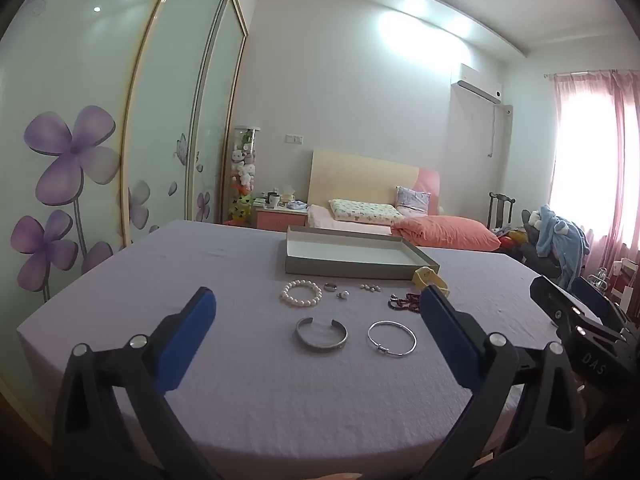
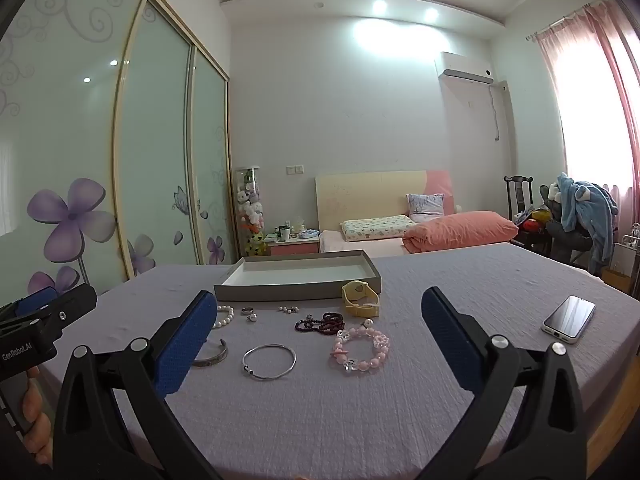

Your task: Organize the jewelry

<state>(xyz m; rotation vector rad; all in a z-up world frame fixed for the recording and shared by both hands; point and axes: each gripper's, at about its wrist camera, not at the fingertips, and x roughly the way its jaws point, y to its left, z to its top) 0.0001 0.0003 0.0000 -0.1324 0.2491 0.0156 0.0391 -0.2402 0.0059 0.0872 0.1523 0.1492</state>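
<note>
Jaws of both the left gripper [image 1: 318,300] and right gripper [image 2: 320,300] stand wide apart, holding nothing, above the lilac cloth-covered table [image 2: 460,280]. Nearest lie a thin silver bangle [image 2: 269,361], wide silver cuff [image 1: 321,334] and pink beaded bracelet [image 2: 361,350]; farther, a white pearl bracelet [image 1: 301,293], dark red bead strand [image 2: 321,323] and yellow plastic watch [image 2: 360,299]; farthest, a shallow grey cardboard tray [image 2: 296,292].

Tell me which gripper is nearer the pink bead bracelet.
Right. The pink bead bracelet lies just ahead between the right gripper's open fingers; the left gripper hangs farther left, over the silver cuff, open too.
</note>
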